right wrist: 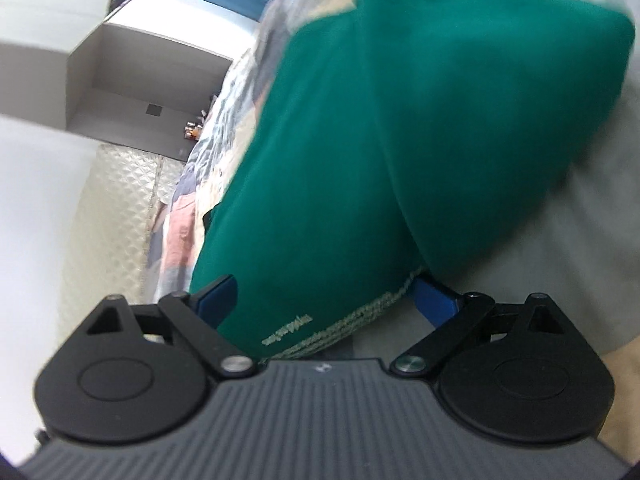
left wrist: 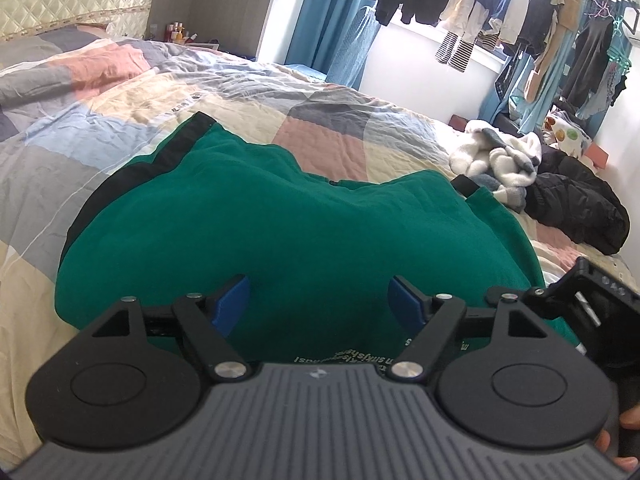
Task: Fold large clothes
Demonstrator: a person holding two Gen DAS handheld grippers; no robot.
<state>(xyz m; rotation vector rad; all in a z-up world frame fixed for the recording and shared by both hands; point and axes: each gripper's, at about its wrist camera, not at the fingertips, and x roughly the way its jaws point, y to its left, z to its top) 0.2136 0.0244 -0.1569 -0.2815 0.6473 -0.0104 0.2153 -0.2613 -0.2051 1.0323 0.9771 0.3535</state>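
Note:
A large green garment (left wrist: 280, 232) with black trim lies partly folded on the patchwork bed cover (left wrist: 120, 112). My left gripper (left wrist: 320, 300) hovers over its near edge with the blue pads (left wrist: 234, 300) wide apart, empty. In the right wrist view the green garment (right wrist: 360, 160) hangs close in front, blurred, one fold over another. My right gripper (right wrist: 326, 300) is open with cloth lying between its fingers; the blue pads (right wrist: 216, 298) stand wide apart. The right gripper's body (left wrist: 588, 300) shows at the right edge of the left wrist view.
A white fluffy garment (left wrist: 496, 156) and a black jacket (left wrist: 580, 208) lie at the bed's far right. Clothes hang on a rack (left wrist: 560, 20) by the window. Bottles (left wrist: 178, 32) stand on a bedside table. A quilted headboard (right wrist: 116, 220) sits left.

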